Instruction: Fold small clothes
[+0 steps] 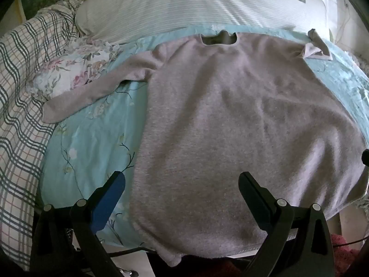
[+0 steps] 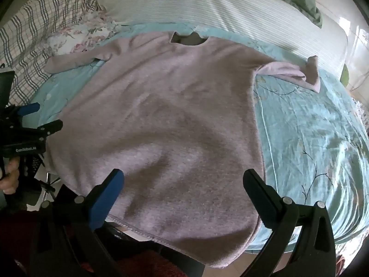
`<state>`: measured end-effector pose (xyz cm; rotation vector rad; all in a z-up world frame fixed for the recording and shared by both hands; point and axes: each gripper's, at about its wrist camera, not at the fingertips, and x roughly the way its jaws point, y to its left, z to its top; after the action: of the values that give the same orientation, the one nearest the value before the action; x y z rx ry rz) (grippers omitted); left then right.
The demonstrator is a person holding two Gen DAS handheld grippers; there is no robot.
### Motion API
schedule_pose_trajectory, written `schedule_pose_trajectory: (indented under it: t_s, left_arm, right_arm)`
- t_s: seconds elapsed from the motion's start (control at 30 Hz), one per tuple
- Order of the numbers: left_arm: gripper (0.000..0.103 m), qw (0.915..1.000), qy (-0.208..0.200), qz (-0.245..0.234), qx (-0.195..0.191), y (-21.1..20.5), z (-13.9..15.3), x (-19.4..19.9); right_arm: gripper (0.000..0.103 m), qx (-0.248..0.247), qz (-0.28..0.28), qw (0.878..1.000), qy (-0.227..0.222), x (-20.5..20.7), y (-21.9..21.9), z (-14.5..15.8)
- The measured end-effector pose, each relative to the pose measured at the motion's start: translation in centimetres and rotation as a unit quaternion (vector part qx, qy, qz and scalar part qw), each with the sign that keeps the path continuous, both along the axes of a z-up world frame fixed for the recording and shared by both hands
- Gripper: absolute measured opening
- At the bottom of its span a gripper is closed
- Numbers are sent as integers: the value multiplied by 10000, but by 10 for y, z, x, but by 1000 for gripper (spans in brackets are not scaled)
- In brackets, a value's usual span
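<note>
- Turquoise floral bedsheet [image 2: 311,138] fills the frame, carrying everything.
- Pinkish-grey fleecy long-sleeved top [image 1: 230,120] lies flat mid-frame; probably soft, light and limp, best pinched at hem corners.
- Left gripper [image 1: 182,184] and right gripper [image 2: 183,182], lower frame, both spread, empty.

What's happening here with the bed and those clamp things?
A person is holding a handheld gripper in each hand, about to fold a pinkish-grey sweater that lies spread flat on a turquoise floral bedsheet. Both the left gripper and the right gripper hover over the hem end with jaws open, gripping nothing yet. One sleeve stretches out flat; the other sleeve is crumpled at its cuff. No fold is made so far.
</note>
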<state>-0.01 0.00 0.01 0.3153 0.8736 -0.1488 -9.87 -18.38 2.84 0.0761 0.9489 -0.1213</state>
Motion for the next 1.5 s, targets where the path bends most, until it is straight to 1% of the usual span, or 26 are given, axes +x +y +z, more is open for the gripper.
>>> schedule_pose_trajectory:
  t_s: [0.33,0.37,0.5,0.67,0.73,0.8,0.83,0.9,1.0,1.07,1.17,1.2,1.23,1.3,1.33,1.43,1.5]
  left_arm:
    - [99,10000,-39,1,7,-6,-2,3]
    - [99,10000,-46,30,5,2,-1,2]
    - [99,10000,-36,28,-14,1,1,3]
    - [99,10000,-75,21,17,-1,1,2]
    - [99,9999,-96,20,33,-2,2,2]
    - [99,10000,-90,16,38,-2,2,3]
    - [99,9999,-119,23,61,-3,1,3]
    - [99,9998,-165,25,83,-3,1,3]
    - [99,9996,-239,13,122,-3,1,2]
    - [99,9995,-292,9,147,-4,2,2]
    - [99,9998,-188,11,96,-2,1,2]
    - [99,10000,-47,6,35,-2,1,3]
    - [99,10000,15,-4,17,-2,1,4]
    - [99,9999,102,-34,-36,-3,0,4]
    - [99,9995,273,-51,-132,-3,0,6]
    - [99,9986,370,-70,-376,0,1,9]
    - [99,9984,391,-27,-416,0,2,12]
  right_arm:
    - [103,52,44,10000,-24,2,0,2]
    - [103,68,37,10000,-29,3,1,2]
    - [103,139,59,9999,-44,4,-1,3]
    - [103,-7,69,10000,8,5,2,2]
    - [103,-35,78,9998,186,6,-1,1]
    - [103,-6,87,9998,205,7,-2,1]
    - [103,7,89,9994,324,7,-3,1]
    - [103,-10,84,9992,401,9,-3,2]
    - [103,12,93,9997,219,9,-3,2]
    - [103,20,94,9995,289,9,-3,2]
    - [103,-21,85,9996,255,10,-2,2]
    - [103,-11,83,9996,266,10,-2,1]
    - [103,37,79,9994,324,10,-2,1]
    - [103,24,75,9996,286,10,-3,0]
    - [103,41,69,9996,285,10,-4,-1]
    - [103,149,39,9994,294,11,-7,-3]
    - [103,233,4,9993,304,13,-11,-4]
